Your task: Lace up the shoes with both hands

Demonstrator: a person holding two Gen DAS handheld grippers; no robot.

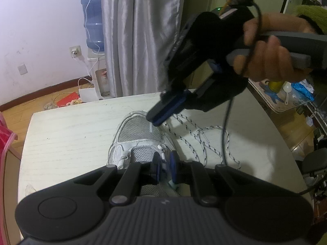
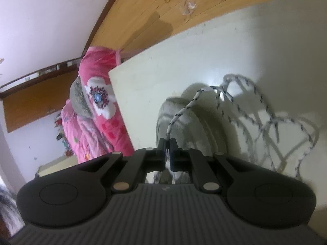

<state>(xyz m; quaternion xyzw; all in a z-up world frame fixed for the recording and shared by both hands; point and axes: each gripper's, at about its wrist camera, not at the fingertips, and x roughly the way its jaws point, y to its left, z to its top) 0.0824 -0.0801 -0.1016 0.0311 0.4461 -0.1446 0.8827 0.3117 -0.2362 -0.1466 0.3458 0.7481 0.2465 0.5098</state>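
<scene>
Sneaker [image 1: 139, 138]: white mesh, resting on the pale desk [image 1: 71, 132], toe pointing away. Shoelace [image 1: 204, 140]: white with dark flecks, mostly lying loose on the desk beside the shoe.

Left gripper [image 1: 164, 168]: narrowed on the eyelet strip of the sneaker, pinning the shoe. Right gripper [image 2: 168, 145]: closed on the shoelace near its clear tip, held above the toe.

Handling, as judged: light, limp cord, likely to sag and tangle; stiff only at the plastic tip. Grasp close behind the tip to steer through an eyelet. Soft mesh upper yielding under pressure; hold at the reinforced eyelet band, not the mesh.
</scene>
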